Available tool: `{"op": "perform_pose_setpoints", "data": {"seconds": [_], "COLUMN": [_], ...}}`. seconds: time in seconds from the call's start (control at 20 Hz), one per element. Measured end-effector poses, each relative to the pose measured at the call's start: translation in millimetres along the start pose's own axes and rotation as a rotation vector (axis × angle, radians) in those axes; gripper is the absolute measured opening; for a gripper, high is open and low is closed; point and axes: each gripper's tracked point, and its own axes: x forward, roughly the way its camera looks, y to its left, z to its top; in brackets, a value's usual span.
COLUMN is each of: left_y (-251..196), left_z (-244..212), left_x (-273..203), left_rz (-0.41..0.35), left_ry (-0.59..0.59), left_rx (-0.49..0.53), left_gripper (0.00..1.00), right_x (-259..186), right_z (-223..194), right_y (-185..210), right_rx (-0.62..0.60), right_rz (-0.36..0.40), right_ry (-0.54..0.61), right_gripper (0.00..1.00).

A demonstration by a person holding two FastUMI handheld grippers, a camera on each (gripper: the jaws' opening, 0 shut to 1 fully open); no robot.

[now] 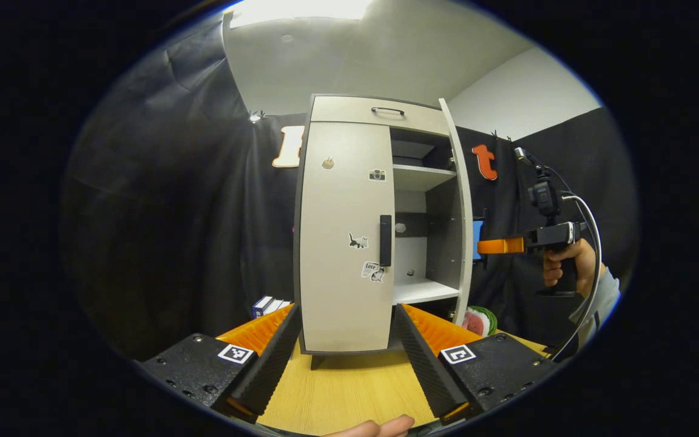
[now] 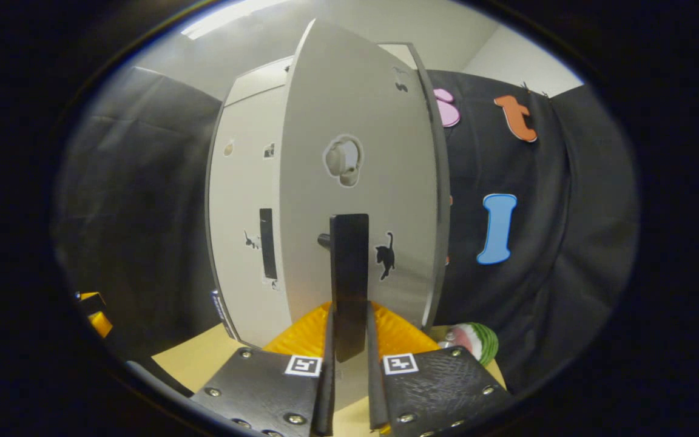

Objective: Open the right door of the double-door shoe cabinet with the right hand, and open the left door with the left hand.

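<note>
The light-grey shoe cabinet (image 1: 349, 109) stands on a wooden table. Its left door (image 1: 340, 200) is closed, with a dark vertical handle (image 1: 385, 240) at its inner edge. The right door (image 1: 462, 212) is swung outward, and shelves (image 1: 422, 176) show inside. My left gripper (image 1: 346, 312) is open and low in front of the left door, well below its handle. In the right gripper view, the right door (image 2: 355, 121) is close ahead, and my right gripper (image 2: 349, 318) is shut on its dark handle (image 2: 349, 267). The right gripper (image 1: 498, 246), held by a hand, also shows in the left gripper view.
The wooden table (image 1: 349, 388) runs under the cabinet. A watermelon-slice object (image 1: 480, 320) lies to the right of the cabinet's base, and small boxes (image 1: 267, 305) lie to its left. A drawer (image 1: 388, 110) tops the cabinet. Black cloth walls surround the booth.
</note>
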Motion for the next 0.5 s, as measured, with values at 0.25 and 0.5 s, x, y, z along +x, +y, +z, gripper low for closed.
{"op": "perform_pose_setpoints", "data": {"seconds": [0.25, 0.5], "left_y": [-18.5, -37.4], "left_z": [-3.2, -18.5], "left_x": [4.8, 12.9], "left_rz": [-0.034, -0.070], "left_ry": [0.003, 0.026], "left_rx": [0.000, -0.016], "left_gripper": [0.96, 0.96], "right_x": [-8.0, -9.3], "right_z": [-0.4, -6.9], "right_y": [-23.3, -89.6], "right_rx": [0.018, -0.031], "right_rz": [-0.059, -0.245], "right_ry": [-0.011, 0.003], "right_gripper": [0.22, 0.05]}}
